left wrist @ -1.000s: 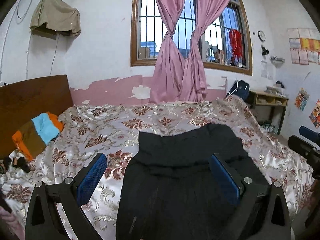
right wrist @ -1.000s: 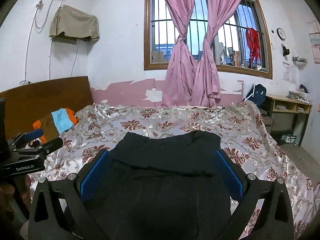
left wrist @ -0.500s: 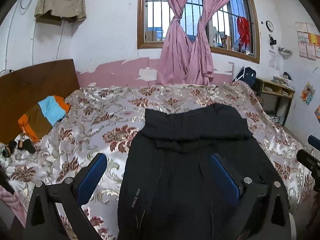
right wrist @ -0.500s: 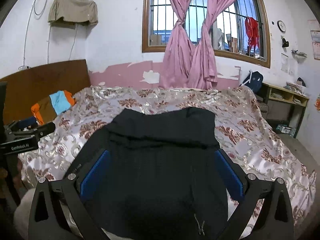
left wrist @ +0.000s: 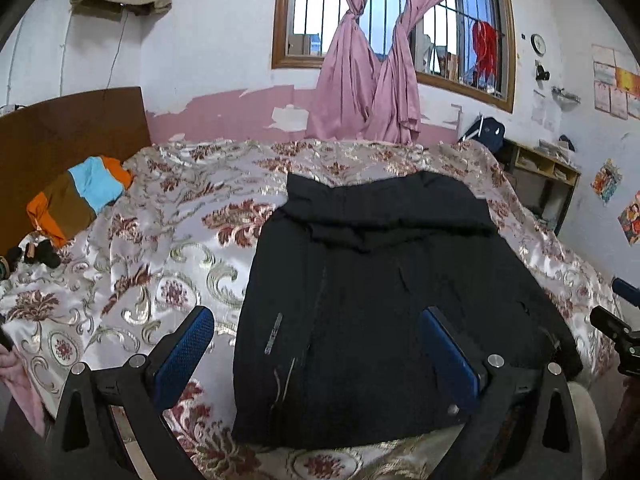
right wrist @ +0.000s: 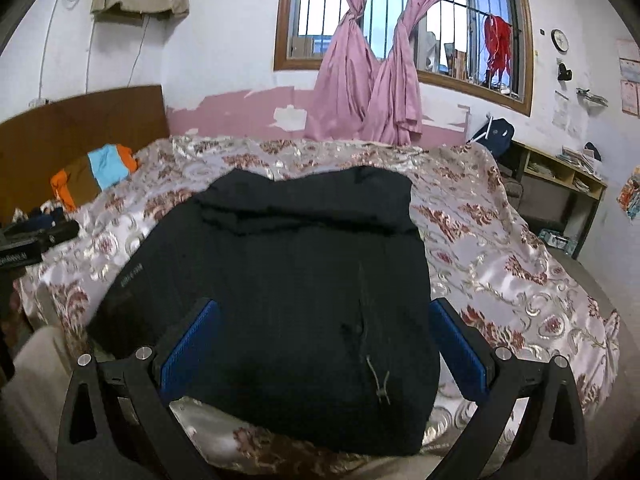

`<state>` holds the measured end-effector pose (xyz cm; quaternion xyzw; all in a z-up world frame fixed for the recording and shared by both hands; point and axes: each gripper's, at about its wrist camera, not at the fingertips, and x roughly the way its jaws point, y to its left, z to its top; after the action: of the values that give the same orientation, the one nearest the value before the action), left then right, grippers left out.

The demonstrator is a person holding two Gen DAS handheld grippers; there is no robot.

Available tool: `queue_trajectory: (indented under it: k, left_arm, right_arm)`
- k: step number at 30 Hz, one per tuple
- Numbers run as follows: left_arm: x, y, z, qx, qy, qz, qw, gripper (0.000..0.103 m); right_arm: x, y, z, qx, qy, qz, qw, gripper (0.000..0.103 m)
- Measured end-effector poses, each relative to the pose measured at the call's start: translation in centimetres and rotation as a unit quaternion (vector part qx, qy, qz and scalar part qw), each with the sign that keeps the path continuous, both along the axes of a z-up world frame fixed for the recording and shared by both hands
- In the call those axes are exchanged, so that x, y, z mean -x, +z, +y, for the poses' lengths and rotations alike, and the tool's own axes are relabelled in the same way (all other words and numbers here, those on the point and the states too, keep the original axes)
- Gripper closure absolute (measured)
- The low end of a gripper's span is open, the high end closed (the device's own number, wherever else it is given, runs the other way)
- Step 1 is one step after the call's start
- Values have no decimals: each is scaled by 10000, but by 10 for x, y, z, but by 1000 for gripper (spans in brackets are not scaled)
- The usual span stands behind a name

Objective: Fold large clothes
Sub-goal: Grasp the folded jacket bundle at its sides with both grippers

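Observation:
A large black garment (left wrist: 380, 304) lies spread flat on the bed, its near hem by the bed's front edge; it also shows in the right wrist view (right wrist: 288, 292). My left gripper (left wrist: 316, 340) is open and empty, held above the garment's near left part. My right gripper (right wrist: 324, 336) is open and empty, held above the garment's near hem. The right gripper's tip shows at the right edge of the left wrist view (left wrist: 616, 320). The left gripper shows at the left edge of the right wrist view (right wrist: 32, 240).
The bed has a floral satin cover (left wrist: 168, 248). A folded orange, brown and blue garment (left wrist: 76, 200) lies by the wooden headboard (left wrist: 68, 136). A shelf unit (right wrist: 560, 184) stands to the right of the bed. A window with pink curtains (left wrist: 372, 80) is behind.
Both grippers have risen and tilted downward, so the garment's near hem and the bed's front edge have come into view. Both stay open and empty.

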<state>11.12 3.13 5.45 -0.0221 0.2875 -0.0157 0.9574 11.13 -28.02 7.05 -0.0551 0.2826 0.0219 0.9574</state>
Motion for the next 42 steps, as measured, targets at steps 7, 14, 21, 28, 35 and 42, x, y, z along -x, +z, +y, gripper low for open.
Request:
queue_trajectory:
  k: [7, 14, 21, 28, 35, 42]
  left_arm:
    - [11, -36, -5, -292, -345, 423, 9981, 0]
    - [9, -78, -14, -544, -464, 1234, 9898, 0]
    - [6, -110, -23, -966, -494, 1838, 9770, 0]
    - [5, -132, -23, -1098, -381, 2114, 9705, 0]
    - [1, -126, -7, -679, -249, 1729, 9823, 0]
    - [-12, -141, 2, -302, -348, 2076, 9771, 0]
  right_arm:
    - [8, -22, 7, 381, 198, 305, 9986, 2]
    - [-4, -58, 5, 722, 246, 1345, 9880, 2]
    - [0, -92, 6, 1081, 336, 1932, 9746, 2]
    - [-2, -103, 23, 1901, 161, 1942, 9622, 2]
    - [-4, -122, 57, 2924, 739, 1876, 9348, 2]
    - [-3, -150, 84, 3708, 929, 2043, 9012, 2]
